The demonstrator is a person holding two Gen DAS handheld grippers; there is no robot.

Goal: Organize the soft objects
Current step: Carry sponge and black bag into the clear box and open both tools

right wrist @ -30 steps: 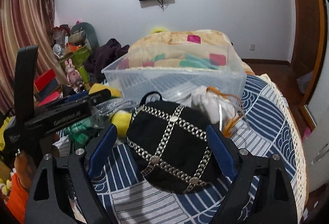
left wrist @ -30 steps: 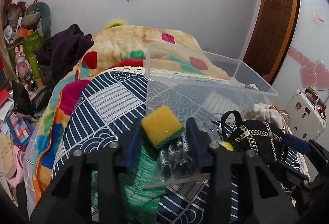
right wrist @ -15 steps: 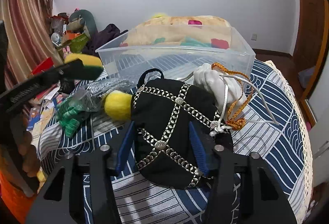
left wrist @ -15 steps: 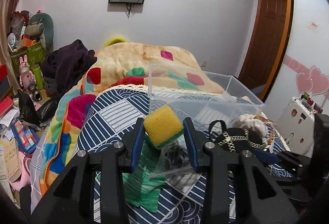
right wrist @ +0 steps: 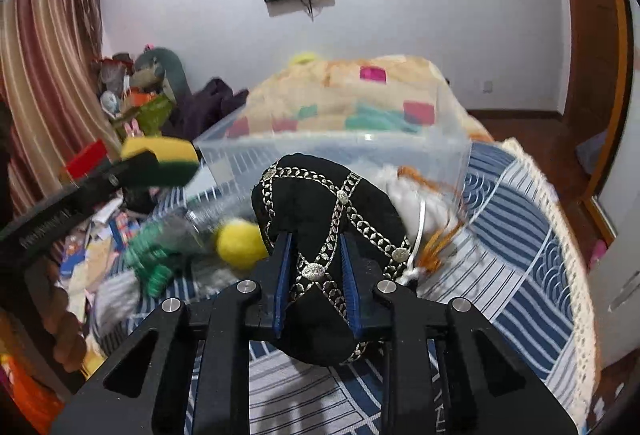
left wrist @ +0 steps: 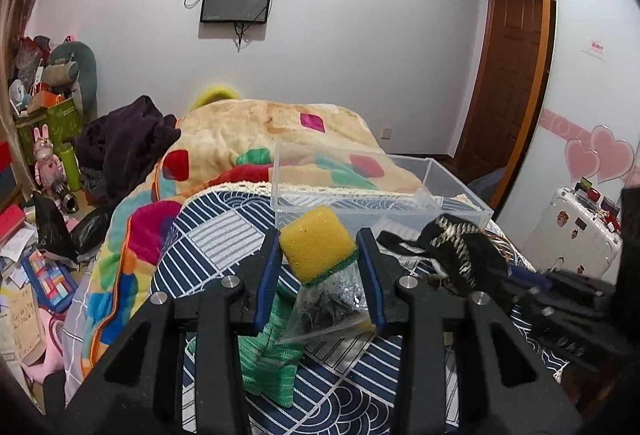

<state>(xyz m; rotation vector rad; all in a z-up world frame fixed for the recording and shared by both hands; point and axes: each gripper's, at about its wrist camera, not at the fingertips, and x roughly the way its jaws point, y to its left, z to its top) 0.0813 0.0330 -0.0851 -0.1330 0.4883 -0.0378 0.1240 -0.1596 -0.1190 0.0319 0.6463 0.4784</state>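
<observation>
My left gripper point(left wrist: 320, 247) is shut on a yellow sponge point(left wrist: 318, 243) with a green scouring side and holds it above the bed. In the right wrist view the sponge point(right wrist: 160, 159) hangs at the left. My right gripper point(right wrist: 314, 263) is closing, and its blue pads pinch the fabric of a black pouch point(right wrist: 328, 195) trimmed with silver chain. From the left wrist view the pouch point(left wrist: 460, 247) is at the right. A clear plastic bin point(left wrist: 400, 195) stands just behind both. Beside the pouch lie a white drawstring bag point(right wrist: 416, 203), a yellow ball point(right wrist: 238, 243) and a green knitted piece point(left wrist: 268, 347).
A clear bag of dark items point(left wrist: 332, 299) lies under the left gripper. A patchwork blanket point(left wrist: 248, 131) is heaped behind the bin. The floor at the left holds toys and papers point(left wrist: 44, 155). A white suitcase point(left wrist: 580, 231) stands to the right of the bed.
The right jaws have come in from wide open onto the black pouch and bunched its fabric. The left gripper has risen with the sponge held in it.
</observation>
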